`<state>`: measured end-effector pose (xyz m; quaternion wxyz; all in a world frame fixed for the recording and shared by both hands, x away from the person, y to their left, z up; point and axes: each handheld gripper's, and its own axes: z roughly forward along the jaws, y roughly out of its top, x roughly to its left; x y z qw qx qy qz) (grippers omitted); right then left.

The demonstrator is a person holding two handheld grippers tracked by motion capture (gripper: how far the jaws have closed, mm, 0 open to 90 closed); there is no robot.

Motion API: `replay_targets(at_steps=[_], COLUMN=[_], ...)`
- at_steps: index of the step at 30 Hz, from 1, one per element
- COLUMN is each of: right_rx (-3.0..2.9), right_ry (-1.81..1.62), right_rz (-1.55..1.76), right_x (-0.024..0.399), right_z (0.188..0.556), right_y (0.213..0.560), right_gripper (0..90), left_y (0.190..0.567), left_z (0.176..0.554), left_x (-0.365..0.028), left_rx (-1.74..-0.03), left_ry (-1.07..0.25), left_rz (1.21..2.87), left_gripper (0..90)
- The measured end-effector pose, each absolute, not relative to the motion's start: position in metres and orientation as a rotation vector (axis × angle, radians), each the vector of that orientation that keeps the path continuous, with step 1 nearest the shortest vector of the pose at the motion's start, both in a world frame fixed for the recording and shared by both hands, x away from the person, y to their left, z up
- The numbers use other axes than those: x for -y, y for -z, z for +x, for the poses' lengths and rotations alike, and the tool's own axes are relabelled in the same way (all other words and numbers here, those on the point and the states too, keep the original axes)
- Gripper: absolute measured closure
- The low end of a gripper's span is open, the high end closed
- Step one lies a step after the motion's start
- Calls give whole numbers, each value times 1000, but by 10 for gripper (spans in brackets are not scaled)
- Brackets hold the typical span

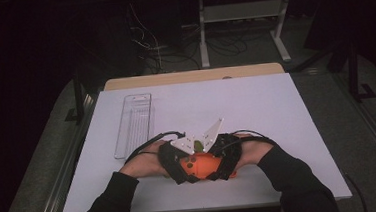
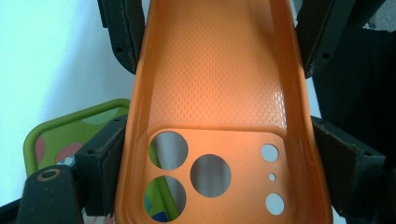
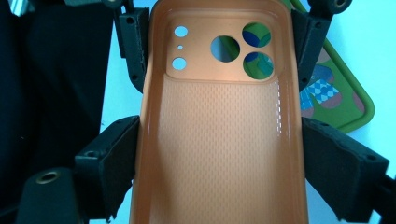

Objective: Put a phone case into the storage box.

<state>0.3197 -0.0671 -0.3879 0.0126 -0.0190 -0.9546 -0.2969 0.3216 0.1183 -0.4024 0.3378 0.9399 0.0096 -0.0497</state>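
Writing appears nowhere on the orange phone case (image 2: 212, 79); both tongs (image 2: 212, 154) (image 3: 219, 158) clamp its sides, half hiding a green case (image 3: 343, 100) beneath it.

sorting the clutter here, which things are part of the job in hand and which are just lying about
In hand: orange phone case, clamped by left gripper and right gripper; green patterned case beneath it.
Lying about: clear plastic tray, left on the white table.

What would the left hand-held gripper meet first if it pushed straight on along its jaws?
Probably the right hand-held gripper: its black jaws clamp the far end of the orange silicone phone case that the left hand-held gripper holds too. Depth is hard to judge.
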Motion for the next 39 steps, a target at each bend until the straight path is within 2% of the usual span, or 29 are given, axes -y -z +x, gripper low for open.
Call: replay_targets(at_steps=[10, 13, 20, 32, 39], right_rx=[2947, 2949, 2903, 2891, 2854], right_ry=[1086, 1131, 1212, 1256, 1292], right_rz=[-280, -377, -706, -1104, -1284], right_x=[93, 106, 133, 154, 153], right_z=[327, 331, 333, 329, 322], right_y=[371, 369, 366, 379, 395], right_gripper=[100, 126, 102, 11, 0], left_y=[399, 399, 397, 391, 388], left_z=[325, 327, 328, 334, 337], left_x=[-124, -128, -133, -144, -148], left_rx=[-141, -191, -331, -487, -615], left_ry=[57, 33, -40, -96, -142], left_rz=[2427, 2430, 2446, 2404, 2374], left_gripper=[157, 157, 157, 156, 156])
